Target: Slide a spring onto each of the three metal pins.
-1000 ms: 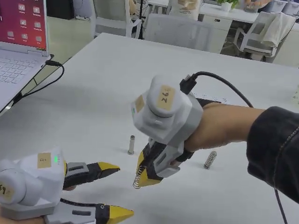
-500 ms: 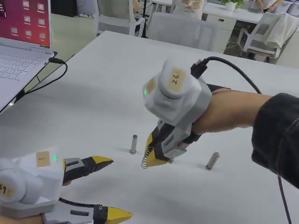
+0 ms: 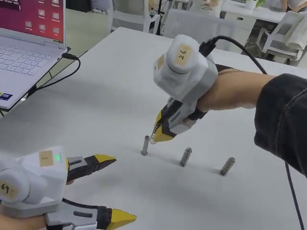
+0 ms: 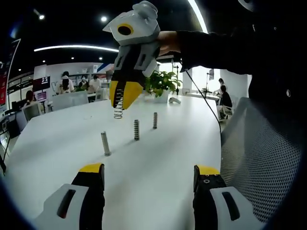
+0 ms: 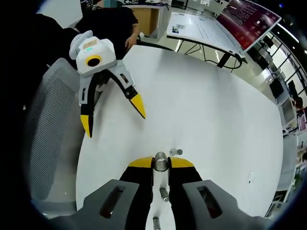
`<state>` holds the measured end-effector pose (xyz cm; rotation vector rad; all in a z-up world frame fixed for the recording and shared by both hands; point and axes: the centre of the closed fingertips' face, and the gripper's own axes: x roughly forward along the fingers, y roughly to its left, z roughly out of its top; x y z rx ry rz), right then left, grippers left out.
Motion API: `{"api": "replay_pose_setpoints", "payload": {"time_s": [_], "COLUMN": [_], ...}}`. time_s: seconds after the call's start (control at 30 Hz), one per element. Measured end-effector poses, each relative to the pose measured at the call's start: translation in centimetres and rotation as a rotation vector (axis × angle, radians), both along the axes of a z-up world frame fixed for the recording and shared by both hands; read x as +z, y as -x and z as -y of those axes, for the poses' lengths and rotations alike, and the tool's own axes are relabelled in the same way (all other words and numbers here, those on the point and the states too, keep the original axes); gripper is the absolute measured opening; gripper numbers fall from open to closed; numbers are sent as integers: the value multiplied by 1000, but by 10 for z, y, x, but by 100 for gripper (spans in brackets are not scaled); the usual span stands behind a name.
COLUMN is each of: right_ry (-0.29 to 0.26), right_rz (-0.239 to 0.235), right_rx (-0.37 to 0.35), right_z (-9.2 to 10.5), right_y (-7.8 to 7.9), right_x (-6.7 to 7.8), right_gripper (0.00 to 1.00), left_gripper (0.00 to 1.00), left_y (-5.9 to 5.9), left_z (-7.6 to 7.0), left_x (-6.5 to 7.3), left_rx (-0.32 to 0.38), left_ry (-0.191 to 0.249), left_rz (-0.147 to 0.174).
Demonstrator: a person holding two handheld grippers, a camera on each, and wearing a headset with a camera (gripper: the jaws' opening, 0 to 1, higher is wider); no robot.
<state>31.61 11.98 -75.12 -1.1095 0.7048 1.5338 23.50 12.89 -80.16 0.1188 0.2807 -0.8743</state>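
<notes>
Left gripper [image 3: 112,188] sits at the tabletop's [image 3: 96,110] near edge, left side, its body cut off by the bottom of the head view. Its jaws are wide apart w/ nothing btwn them. The left gripper view shows the same, just bare top btwn the yellow tips. Further in, approx mid-tabletop, 3 pins stand in a row: bare pin [image 3: 145,145] upright, then middle pin [image 3: 186,156] & end pin [image 3: 227,166], each w/ a spring round it, so the metal under the coils is hard to make out. Right gripper [image 3: 160,134] hangs over the row's left end, tips down, jaws pinched on a loose spring [image 3: 154,134]. The spring's upper end is hidden btwn the yellow tips & its lower coils stick out free. The spring's low end is just above & beside the bare pin's top, not touching. The gap is plainer in the left gripper view, where the loose spring [image 4: 118,106] dangles well above the bare pin [image 4: 105,143]. In the right gripper view the spring shows end-on, w/ the pin top [image 5: 175,152] just beside it; can't tell if they're lined up. The dark sleeve [image 3: 283,120] behind the right gripper is cut off at the pic's right side. Laptop [image 3: 29,52] at the tabletop's left edge is partly out of frame, w/ a cable [image 3: 62,72] plugged into its side. Chairs [image 3: 192,28] past the far edge are blurry
</notes>
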Motion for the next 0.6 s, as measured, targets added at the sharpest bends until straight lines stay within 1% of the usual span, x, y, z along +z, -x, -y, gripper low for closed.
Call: {"api": "replay_pose_setpoints", "payload": {"time_s": [0.07,0.13,0.3,0.47,0.6], "right_ry": [-4,1,9,10,13], "right_rz": [-2,14,25,16,0], "right_rx": [-6,-10,-16,-24,-28], "right_z": [-3,-4,-6,-8,-10], "right_y": [-4,-10,-18,-24,-26], "right_x": [0,-2,-8,-14,-20], "right_gripper": [9,9,9,9,9], "left_gripper": [73,73,74,74,74], "left_y": [0,0,1,0,0], "left_z": [-2,-3,-4,-5,-6], "left_x": [0,0,-2,-2,-2], "left_rx": [8,13,20,19,22], "left_ry": [1,0,-2,-7,-8], "left_rz": [0,0,-7,-8,-10]}}
